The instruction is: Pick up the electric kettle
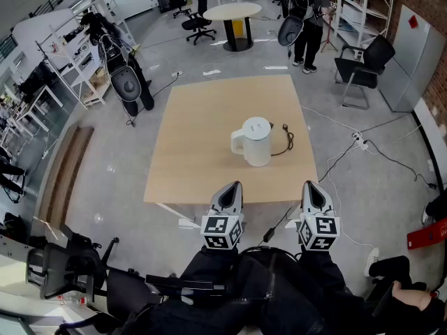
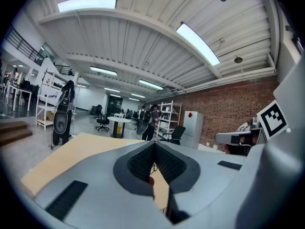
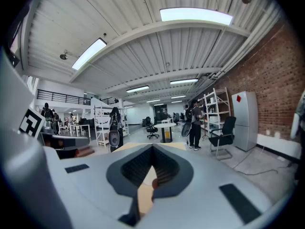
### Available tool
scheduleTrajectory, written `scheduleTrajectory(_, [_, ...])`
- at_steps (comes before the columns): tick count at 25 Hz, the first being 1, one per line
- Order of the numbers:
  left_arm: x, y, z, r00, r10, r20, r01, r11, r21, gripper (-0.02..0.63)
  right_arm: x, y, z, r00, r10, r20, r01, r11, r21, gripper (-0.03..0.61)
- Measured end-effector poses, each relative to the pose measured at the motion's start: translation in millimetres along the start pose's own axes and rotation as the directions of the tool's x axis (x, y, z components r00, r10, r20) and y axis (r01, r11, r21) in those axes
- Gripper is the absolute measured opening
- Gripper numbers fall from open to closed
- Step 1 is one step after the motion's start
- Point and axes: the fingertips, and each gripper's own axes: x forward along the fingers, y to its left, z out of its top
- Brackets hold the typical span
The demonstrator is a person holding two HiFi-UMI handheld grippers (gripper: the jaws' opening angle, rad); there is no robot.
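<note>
Your left gripper [image 1: 233, 187] and right gripper [image 1: 311, 185] are both clenched on nothing, while the electric kettle [image 1: 254, 142] stands upright well ahead between them, its handle [image 1: 236, 143] pointing leftward.

White electric kettle [image 1: 252, 141] upright near table [image 1: 188, 152] centre, lid closed, handle at left, cord [image 1: 286, 140] trailing right.
</note>
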Motion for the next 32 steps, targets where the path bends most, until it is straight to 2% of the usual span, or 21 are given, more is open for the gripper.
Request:
scheduleTrajectory(15, [-0.9, -5.9, 0.4, 1.0, -0.022, -0.002, 0.022, 1.0, 0.001, 0.0, -3.7, 1.8, -0.3, 1.0, 0.002, -0.005, -0.002, 1.0, -0.004, 0.003])
scheduleTrajectory(32, [0.9, -3.9, 1.5, 1.0, -0.011, -0.004, 0.011, 1.0, 0.006, 0.0, -2.1, -1.0, 0.3, 1.0, 0.002, 0.001, -0.002, 1.0, 0.007, 0.003])
